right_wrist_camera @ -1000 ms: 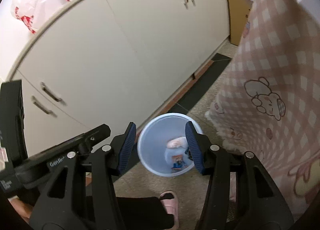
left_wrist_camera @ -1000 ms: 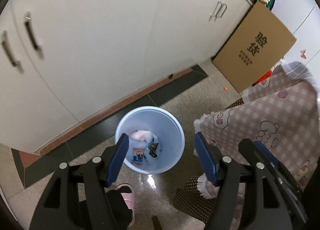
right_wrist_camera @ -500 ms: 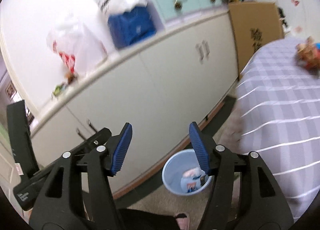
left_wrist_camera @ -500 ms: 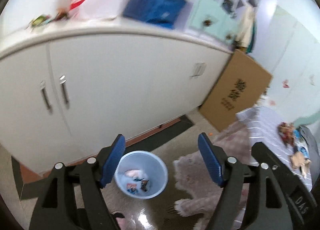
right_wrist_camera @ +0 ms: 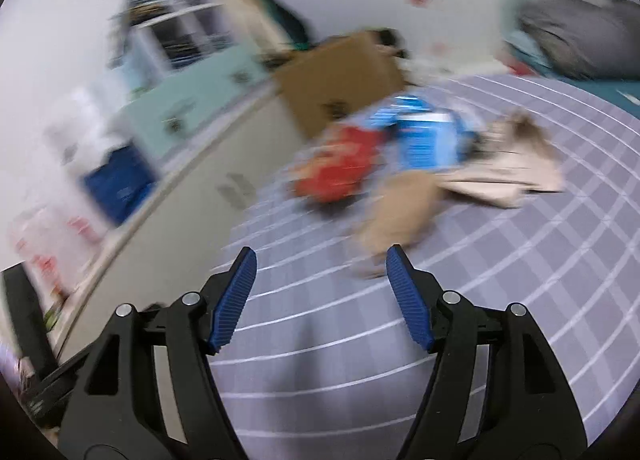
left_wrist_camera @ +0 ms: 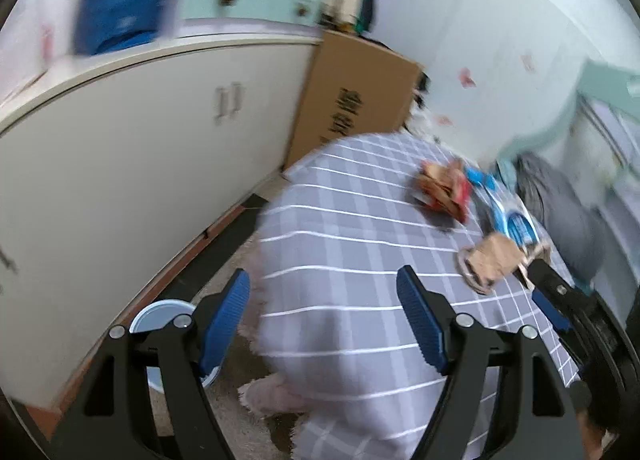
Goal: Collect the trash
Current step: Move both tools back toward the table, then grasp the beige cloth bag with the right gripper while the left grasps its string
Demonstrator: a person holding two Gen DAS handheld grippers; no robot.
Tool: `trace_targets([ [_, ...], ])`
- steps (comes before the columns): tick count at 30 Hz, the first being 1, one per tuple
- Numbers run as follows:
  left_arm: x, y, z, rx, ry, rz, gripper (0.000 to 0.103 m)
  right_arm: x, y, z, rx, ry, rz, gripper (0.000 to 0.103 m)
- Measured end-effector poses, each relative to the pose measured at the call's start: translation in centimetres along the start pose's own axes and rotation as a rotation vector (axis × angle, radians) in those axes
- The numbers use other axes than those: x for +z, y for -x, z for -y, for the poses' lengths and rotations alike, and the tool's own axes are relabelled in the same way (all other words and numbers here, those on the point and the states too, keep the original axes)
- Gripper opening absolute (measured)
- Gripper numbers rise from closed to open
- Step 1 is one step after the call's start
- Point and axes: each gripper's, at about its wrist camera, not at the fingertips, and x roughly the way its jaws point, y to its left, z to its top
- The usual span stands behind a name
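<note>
Grey checked bed [right_wrist_camera: 500, 280] carries the wrappers [right_wrist_camera: 420, 140], bunched together ahead of the right gripper [right_wrist_camera: 320, 292]. Both it and the left gripper [left_wrist_camera: 324, 316] have jaws spread, empty.

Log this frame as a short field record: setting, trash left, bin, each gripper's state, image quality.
setting: bed with grey plaid cover beside white cabinets; cardboard box at the far end
trash left: red wrapper, blue packet, tan paper pieces, all lying on the cover
bin: light blue bin on the floor by the cabinets, partly hidden behind the left gripper
left gripper: open, empty
right gripper: open, empty, pointed toward the trash
image quality: motion blur in both views, wrapper print unreadable
</note>
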Motion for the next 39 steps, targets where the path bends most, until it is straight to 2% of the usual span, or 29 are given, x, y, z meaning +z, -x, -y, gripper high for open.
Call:
trace_targets([
  [2, 0.4, -1.8, 2.5, -0.028, -0.049, -0.045, 0.074, 1.3, -0.8, 3.3, -0.021, -0.083, -0.024, 0.067],
  [5, 0.6, -3.9, 4.5, -0.046, -0.088, -0.096, 0.074, 3.0, -3.2, 5.4, -0.017, -0.123, -0.063, 0.067],
  [7, 0.9, -5.2, 6.0, -0.054, -0.108, -0.126, 0.074, 3.8, -4.7, 6.3, 0.012, -0.164, -0.094, 0.067],
  [9, 0.8, -5.9, 7.2, -0.062, -0.119, -0.142, 0.074, 4.1, -5.9, 6.6, 0.043, -0.180, -0.128, 0.061],
  [10, 0.8, -6.6, 7.9, -0.063, -0.131, -0.152, 0.074, 4.2, -6.6, 6.6, 0.064, -0.184, -0.147, 0.052],
  [11, 0.8, -7.0, 8.3, -0.064, -0.141, -0.156, 0.074, 4.2, -7.2, 6.6, 0.075, -0.183, -0.163, 0.032],
  [12, 0.8, -7.6, 9.0, -0.058, -0.158, -0.160, 0.074, 3.9, -7.3, 6.5, 0.085, -0.174, -0.171, 0.022],
  [14, 0.5, -8.3, 9.8, -0.046, -0.180, -0.164, 0.072, 3.6, -7.5, 7.0, 0.113, -0.185, -0.184, 0.011],
  [20, 0.8, -10.8, 12.0, 0.040, -0.263, -0.183, 0.050, 3.8, -5.7, 7.8, 0.136, -0.192, -0.120, 0.011],
  [23, 1.0, -11.5, 12.5, 0.029, -0.262, -0.191, 0.049, 4.3, -4.6, 7.4, 0.119, -0.148, -0.062, 0.011],
  [25, 0.9, -11.9, 13.1, 0.056, -0.292, -0.184, 0.048, 4.5, -4.1, 7.6, 0.123, -0.142, -0.032, 0.011],
  [27, 0.9, -12.0, 13.5, 0.060, -0.301, -0.184, 0.048, 4.6, -4.0, 8.0, 0.131, -0.147, -0.027, 0.010],
  [29, 0.9, -12.0, 13.8, 0.031, -0.295, -0.190, 0.048, 4.6, -4.2, 8.1, 0.140, -0.162, -0.026, 0.010],
  [32, 0.4, -12.0, 14.7, 0.074, -0.358, -0.180, 0.044, 4.7, -3.8, 8.4, 0.144, -0.167, -0.011, 0.010],
  [33, 0.2, -11.9, 15.0, 0.077, -0.376, -0.171, 0.036, 4.6, -3.6, 8.4, 0.144, -0.164, -0.007, 0.010],
  [36, 0.0, -11.8, 15.7, 0.068, -0.403, -0.176, 0.026, 4.6, -2.8, 8.6, 0.146, -0.162, 0.007, 0.010],
  [38, -0.2, -11.7, 16.2, 0.056, -0.423, -0.179, 0.011, 4.7, -2.5, 8.4, 0.149, -0.158, 0.014, 0.010],
  [39, -0.3, -11.6, 16.4, 0.056, -0.436, -0.177, 0.007, 4.7, -2.2, 8.3, 0.148, -0.153, 0.018, 0.010],
])
